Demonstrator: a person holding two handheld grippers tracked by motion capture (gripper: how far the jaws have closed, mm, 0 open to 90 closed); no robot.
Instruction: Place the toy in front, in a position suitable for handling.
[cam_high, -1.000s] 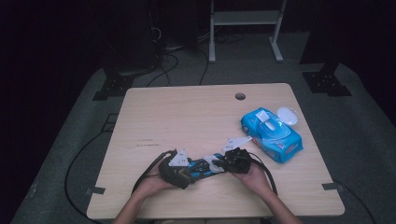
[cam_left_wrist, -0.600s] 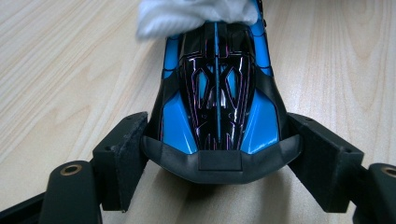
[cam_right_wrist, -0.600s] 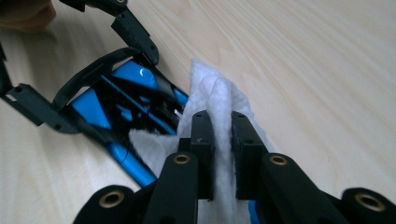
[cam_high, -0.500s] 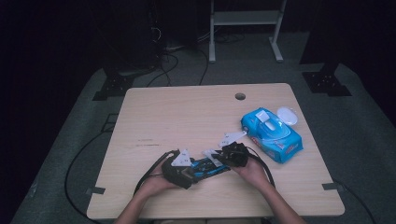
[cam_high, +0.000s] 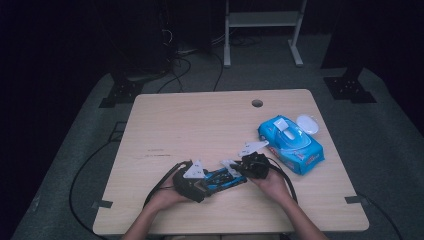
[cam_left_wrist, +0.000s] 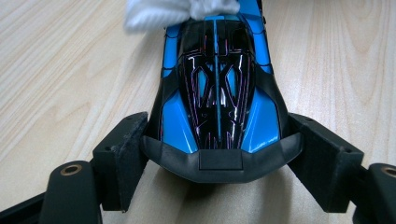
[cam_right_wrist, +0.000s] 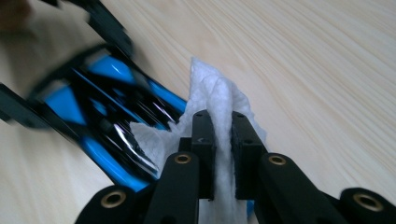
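A blue and black toy race car (cam_left_wrist: 217, 93) lies on the wooden table (cam_high: 200, 125) near its front edge. My left gripper (cam_left_wrist: 219, 154) is shut on the car's rear end, one pad on each side. The car (cam_high: 225, 177) stretches from my left gripper (cam_high: 207, 182) toward my right gripper (cam_high: 239, 167). My right gripper (cam_right_wrist: 219, 140) is shut on a white wet wipe (cam_right_wrist: 219, 100), which rests against the front of the car (cam_right_wrist: 102, 116). The same wipe (cam_left_wrist: 177, 9) covers the car's nose at the top of the left gripper view.
A blue pack of wet wipes (cam_high: 290, 142) lies at the right of the table, its white lid (cam_high: 307, 123) flipped open. A round cable hole (cam_high: 257, 103) sits near the far edge. Cables trail from both grippers off the front edge.
My right gripper with the wipe has shifted slightly along the car's front. The left gripper and the car have stayed in place.
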